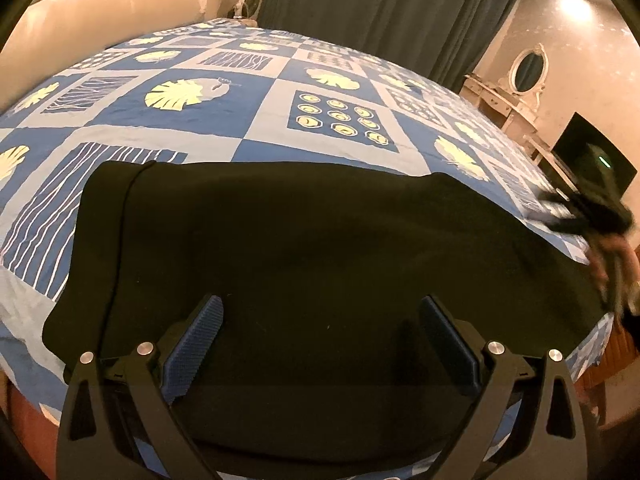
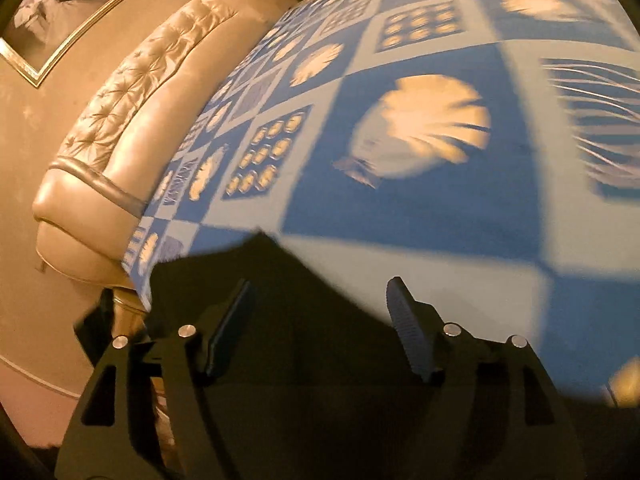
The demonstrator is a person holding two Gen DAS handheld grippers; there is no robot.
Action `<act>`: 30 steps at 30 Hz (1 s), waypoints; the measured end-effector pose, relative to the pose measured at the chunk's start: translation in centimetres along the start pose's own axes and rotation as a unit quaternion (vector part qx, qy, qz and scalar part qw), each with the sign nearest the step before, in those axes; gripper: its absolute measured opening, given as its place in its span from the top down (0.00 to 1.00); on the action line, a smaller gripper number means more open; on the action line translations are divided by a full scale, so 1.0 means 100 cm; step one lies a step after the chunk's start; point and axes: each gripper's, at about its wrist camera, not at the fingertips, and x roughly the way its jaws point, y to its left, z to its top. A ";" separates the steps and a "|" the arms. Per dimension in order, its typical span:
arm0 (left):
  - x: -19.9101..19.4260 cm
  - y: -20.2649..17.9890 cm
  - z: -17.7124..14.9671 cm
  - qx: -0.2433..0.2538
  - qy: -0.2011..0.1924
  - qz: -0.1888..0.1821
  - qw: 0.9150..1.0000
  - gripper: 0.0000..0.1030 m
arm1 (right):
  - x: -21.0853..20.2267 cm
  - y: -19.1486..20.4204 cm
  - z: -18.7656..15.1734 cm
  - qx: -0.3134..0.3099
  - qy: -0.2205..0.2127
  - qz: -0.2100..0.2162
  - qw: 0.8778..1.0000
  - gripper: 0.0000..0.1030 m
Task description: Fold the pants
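Black pants (image 1: pixel 304 252) lie flat across the near edge of the bed, on a blue and white patterned bedspread (image 1: pixel 256 92). My left gripper (image 1: pixel 320 308) is open above the pants' near part, holding nothing. My right gripper shows blurred at the right of the left wrist view (image 1: pixel 580 208), by the pants' right end. In the right wrist view my right gripper (image 2: pixel 320 292) is open over the black cloth (image 2: pixel 280 320), whose corner pokes up between the fingers. The bedspread (image 2: pixel 440 200) stretches beyond; this view is motion-blurred.
A padded cream headboard (image 1: pixel 100 4) runs along the bed's far left and shows in the right wrist view (image 2: pixel 132 112). Dark curtains (image 1: pixel 380 4), a white dresser with an oval mirror (image 1: pixel 528 68) and a dark screen (image 1: pixel 592 156) stand at the right. A framed picture (image 2: pixel 56 12) hangs on the wall.
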 end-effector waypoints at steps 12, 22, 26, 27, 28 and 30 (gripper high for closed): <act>-0.008 -0.017 0.022 -0.035 0.051 0.090 0.994 0.05 | -0.200 -0.115 -0.117 0.154 -0.144 -0.088 0.973 0.20; -0.020 -0.044 0.023 -0.027 0.029 0.146 0.989 0.05 | -0.284 -0.212 -0.171 0.271 -0.226 -0.160 0.922 0.20; -0.021 -0.047 0.013 -0.019 0.023 0.136 0.990 0.05 | -0.298 -0.240 -0.191 0.321 -0.248 -0.159 0.900 0.20; -0.019 -0.048 0.012 -0.014 0.027 0.140 0.990 0.05 | -0.301 -0.246 -0.197 0.332 -0.254 -0.159 0.895 0.20; -0.017 -0.048 0.011 -0.005 0.033 0.145 0.989 0.05 | -0.301 -0.249 -0.200 0.338 -0.256 -0.156 0.892 0.20; -0.016 -0.048 0.010 -0.002 0.036 0.149 0.988 0.05 | -0.299 -0.255 -0.204 0.347 -0.253 -0.148 0.891 0.20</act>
